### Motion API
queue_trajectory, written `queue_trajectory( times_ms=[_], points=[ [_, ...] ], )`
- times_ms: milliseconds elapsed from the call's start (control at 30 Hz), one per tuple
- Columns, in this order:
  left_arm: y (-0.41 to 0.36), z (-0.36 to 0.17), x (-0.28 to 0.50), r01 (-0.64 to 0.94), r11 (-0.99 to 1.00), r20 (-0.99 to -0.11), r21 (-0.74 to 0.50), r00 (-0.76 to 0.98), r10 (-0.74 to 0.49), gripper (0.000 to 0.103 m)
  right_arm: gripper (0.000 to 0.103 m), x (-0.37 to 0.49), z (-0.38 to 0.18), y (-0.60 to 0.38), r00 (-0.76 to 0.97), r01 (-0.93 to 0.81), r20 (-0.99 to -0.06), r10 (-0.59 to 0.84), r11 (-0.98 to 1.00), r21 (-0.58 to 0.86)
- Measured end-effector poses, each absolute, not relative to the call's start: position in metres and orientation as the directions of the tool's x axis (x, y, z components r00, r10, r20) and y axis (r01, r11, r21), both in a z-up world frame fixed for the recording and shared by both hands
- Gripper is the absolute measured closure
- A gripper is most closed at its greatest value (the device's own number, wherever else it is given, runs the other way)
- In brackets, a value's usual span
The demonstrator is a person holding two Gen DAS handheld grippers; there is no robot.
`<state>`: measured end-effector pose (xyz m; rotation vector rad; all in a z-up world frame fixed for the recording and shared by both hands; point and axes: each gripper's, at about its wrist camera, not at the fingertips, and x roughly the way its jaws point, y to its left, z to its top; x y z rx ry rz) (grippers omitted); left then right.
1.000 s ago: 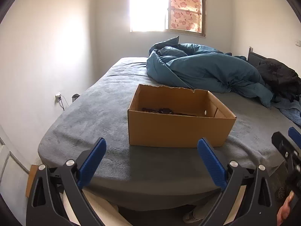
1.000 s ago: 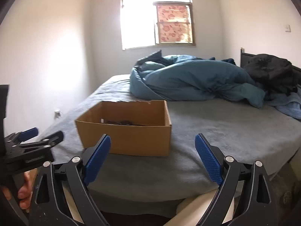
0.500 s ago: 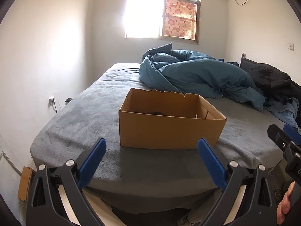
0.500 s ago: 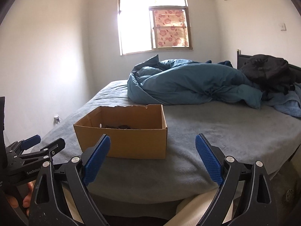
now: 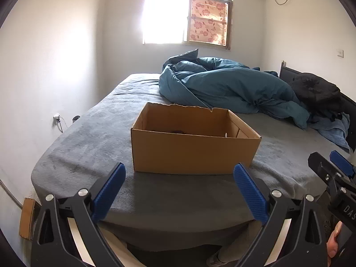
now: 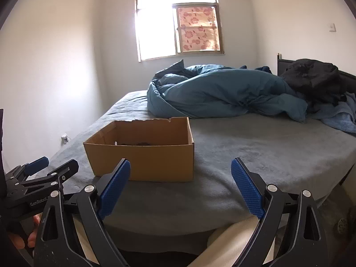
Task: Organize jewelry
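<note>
An open brown cardboard box (image 5: 193, 153) sits on the grey bed, also seen in the right wrist view (image 6: 142, 160). A dark item (image 5: 179, 131) shows just above its near wall; I cannot make out what it is. It also shows in the right wrist view (image 6: 142, 143). My left gripper (image 5: 179, 193) is open and empty, held short of the bed's near edge, in front of the box. My right gripper (image 6: 180, 187) is open and empty, to the right of the box. Each gripper shows at the edge of the other's view.
A rumpled teal duvet (image 5: 227, 89) lies behind the box. Dark clothing (image 5: 316, 91) and a blue towel (image 5: 333, 131) are piled by the headboard at the right. A wall with a socket (image 5: 56, 118) runs along the bed's left side.
Both grippers have dropped lower and tilted up, so the box's contents are now mostly hidden behind its near wall. Both stay open.
</note>
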<state>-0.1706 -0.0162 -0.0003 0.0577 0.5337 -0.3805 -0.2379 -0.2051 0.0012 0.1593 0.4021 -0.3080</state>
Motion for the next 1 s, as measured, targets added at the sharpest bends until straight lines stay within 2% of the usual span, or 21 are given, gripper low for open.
queue_trajectory(
  times_ms=[1000],
  points=[
    [-0.0216, -0.0058, -0.1664, 0.340, 0.939, -0.549, -0.054, 0.775, -0.312, 0.007, 0.015, -0.2371, -0.0020, -0.2070, 0.861, 0.344, -0.428, -0.276, 0.934, 0.090]
  ],
)
